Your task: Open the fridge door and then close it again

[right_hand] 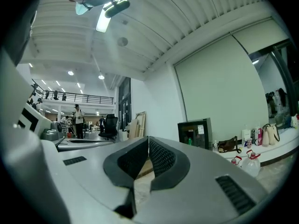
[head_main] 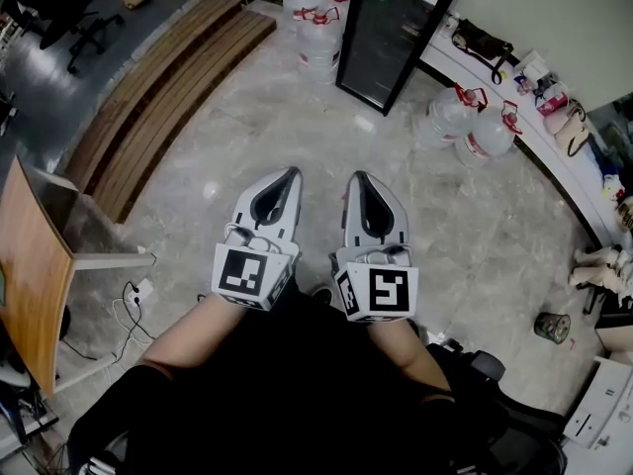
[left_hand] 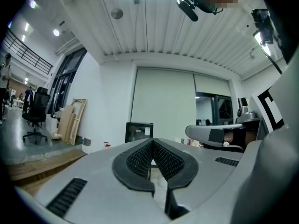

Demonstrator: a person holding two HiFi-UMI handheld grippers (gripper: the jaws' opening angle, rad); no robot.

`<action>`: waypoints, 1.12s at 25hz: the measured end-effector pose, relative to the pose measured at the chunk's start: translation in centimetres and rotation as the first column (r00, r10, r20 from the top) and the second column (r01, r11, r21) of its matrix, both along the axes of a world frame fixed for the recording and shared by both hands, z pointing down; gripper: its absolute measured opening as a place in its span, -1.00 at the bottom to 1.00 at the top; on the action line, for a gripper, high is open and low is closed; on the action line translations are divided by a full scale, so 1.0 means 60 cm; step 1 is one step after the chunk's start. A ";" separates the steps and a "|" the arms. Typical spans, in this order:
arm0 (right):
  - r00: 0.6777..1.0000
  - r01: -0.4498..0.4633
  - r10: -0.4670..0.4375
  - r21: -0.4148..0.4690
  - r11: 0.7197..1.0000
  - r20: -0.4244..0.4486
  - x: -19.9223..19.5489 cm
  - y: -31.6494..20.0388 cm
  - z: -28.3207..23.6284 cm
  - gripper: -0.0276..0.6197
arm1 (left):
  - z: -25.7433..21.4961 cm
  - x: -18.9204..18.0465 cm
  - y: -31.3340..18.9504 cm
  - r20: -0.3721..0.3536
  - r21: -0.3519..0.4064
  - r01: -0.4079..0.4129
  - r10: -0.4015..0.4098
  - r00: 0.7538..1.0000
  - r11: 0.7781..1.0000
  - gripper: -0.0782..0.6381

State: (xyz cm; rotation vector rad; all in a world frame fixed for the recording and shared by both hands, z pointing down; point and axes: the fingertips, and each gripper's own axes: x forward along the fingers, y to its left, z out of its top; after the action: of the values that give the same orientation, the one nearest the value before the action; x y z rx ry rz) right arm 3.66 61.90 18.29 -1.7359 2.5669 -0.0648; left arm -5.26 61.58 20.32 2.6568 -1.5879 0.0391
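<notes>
The fridge (head_main: 391,28) is a black cabinet with a dark glass door, standing closed at the far side of the room, well ahead of both grippers. It shows small in the left gripper view (left_hand: 139,131) and the right gripper view (right_hand: 195,133). My left gripper (head_main: 293,171) and right gripper (head_main: 358,176) are held side by side over the marble floor, pointing level toward the fridge. The left gripper (left_hand: 152,141) has its tips together with nothing between them. So does the right gripper (right_hand: 148,138).
Large water bottles stand left of the fridge (head_main: 318,38) and right of it (head_main: 450,117). A white ledge with bags (head_main: 485,43) runs along the right wall. Wooden steps (head_main: 168,97) lie at the left, a wooden table (head_main: 30,275) nearer, a small can (head_main: 552,327) on the floor.
</notes>
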 end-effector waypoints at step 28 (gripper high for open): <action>0.998 -0.060 0.058 -0.073 0.995 -0.023 -0.090 -0.694 0.071 -0.87 | 0.074 -0.073 -0.704 -0.026 -0.068 -0.135 0.134 0.991 0.989 -0.76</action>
State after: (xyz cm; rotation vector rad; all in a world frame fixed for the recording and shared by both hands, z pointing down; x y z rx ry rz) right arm -1.72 20.29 22.55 -1.8464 2.5570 -0.1422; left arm -9.66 19.35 24.73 2.6965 -1.3730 0.0688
